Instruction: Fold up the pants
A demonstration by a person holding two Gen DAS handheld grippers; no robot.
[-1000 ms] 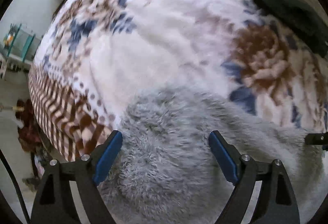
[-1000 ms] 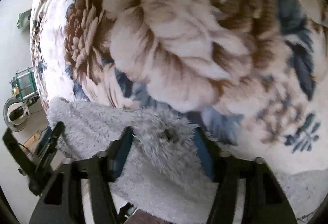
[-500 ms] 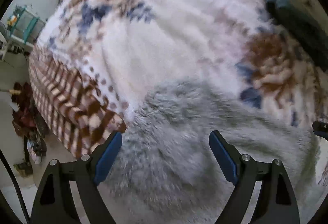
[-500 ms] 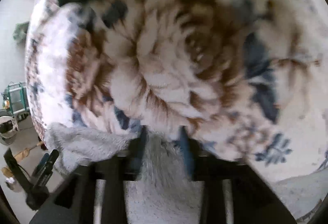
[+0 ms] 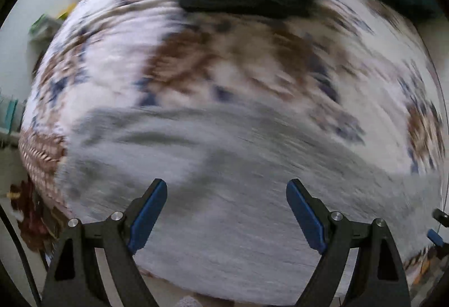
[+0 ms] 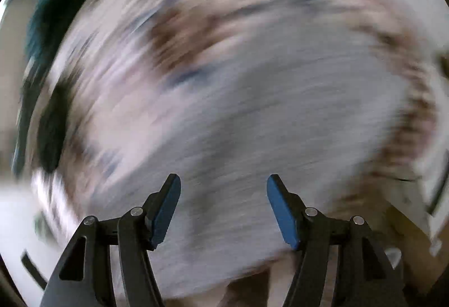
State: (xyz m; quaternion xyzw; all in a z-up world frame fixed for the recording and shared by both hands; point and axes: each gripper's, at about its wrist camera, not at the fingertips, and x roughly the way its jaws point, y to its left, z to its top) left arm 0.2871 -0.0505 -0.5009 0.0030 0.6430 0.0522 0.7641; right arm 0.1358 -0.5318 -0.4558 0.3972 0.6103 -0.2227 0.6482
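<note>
We see a flowered blanket (image 5: 118,59) in white, brown and blue covering the bed, badly blurred in both views. The grey fleecy pants (image 5: 230,166) lie on it at six o'clock, under both tools. Our left gripper (image 5: 226,211) stands spread, gripping nothing; our right gripper (image 6: 223,207) likewise spread.

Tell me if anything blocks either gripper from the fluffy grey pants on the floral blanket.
Nothing visible does. The fluffy grey pants lie directly ahead of the open left gripper and open right gripper; both views are motion-blurred.
</note>
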